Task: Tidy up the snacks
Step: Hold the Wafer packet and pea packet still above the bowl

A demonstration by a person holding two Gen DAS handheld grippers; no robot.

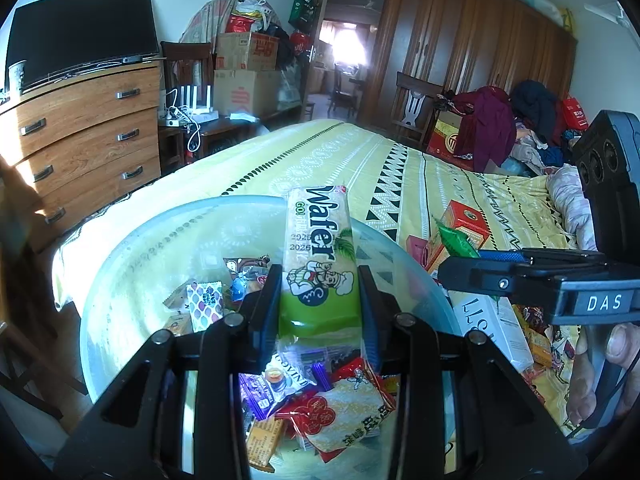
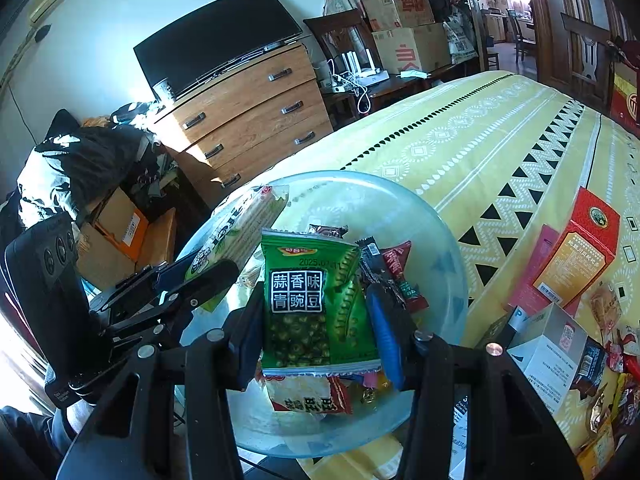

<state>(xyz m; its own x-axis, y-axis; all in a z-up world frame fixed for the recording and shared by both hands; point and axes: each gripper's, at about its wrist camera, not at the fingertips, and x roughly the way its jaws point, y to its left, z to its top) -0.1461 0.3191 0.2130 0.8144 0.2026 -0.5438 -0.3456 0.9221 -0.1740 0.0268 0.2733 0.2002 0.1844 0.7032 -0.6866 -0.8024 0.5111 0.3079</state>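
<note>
Right now both grippers hang over a clear plastic bowl (image 2: 436,240) that sits at the near edge of a bed with a yellow patterned bedspread (image 1: 360,152). Between the fingers of the left gripper (image 1: 320,300) stands a long Wafer packet (image 1: 318,256), clamped at its green lower end, its top reaching up past the bowl's far rim. From the right wrist view, the right gripper (image 2: 320,320) has its fingers pressed on a green pea packet (image 2: 308,304), held upright above the bowl's middle. Under both packets, the bowl already holds a heap of small wrapped snacks (image 1: 328,400), among them a red and white rice cracker bag (image 2: 308,396). Just beside the bowl on the bedspread stand a red and orange carton (image 2: 576,256) and a white box (image 2: 548,348), with more loose wrappers near them. Behind the bed stands a wooden chest of drawers (image 2: 248,112) with a dark screen (image 2: 216,36) on top.
</note>
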